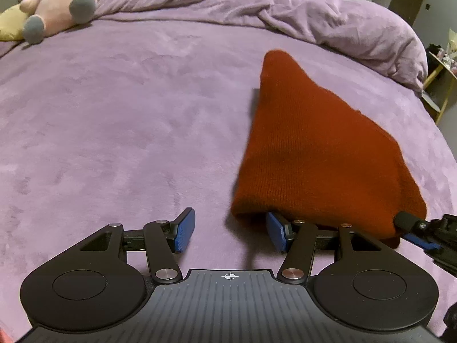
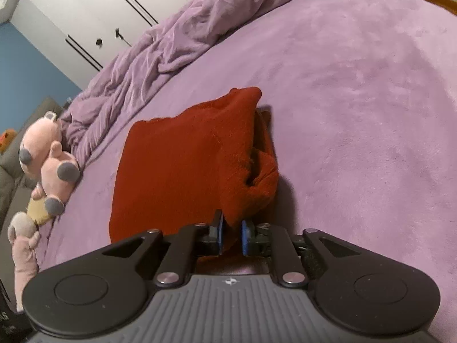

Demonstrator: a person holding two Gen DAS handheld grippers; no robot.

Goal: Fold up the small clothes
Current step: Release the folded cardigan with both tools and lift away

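A dark red knitted garment lies on the purple bed, right of centre in the left wrist view. My left gripper is open and holds nothing; its right finger sits just under the garment's near left edge. My right gripper is shut on the garment's near corner, with the cloth pinched between the blue pads. The garment stretches away from it, with a bunched fold on its right side. The right gripper also shows in the left wrist view at the garment's near right corner.
A purple bed cover spreads all around the garment. A crumpled purple duvet lies along the far side. A pink plush toy sits at the far left, also in the right wrist view. White wardrobe doors stand beyond the bed.
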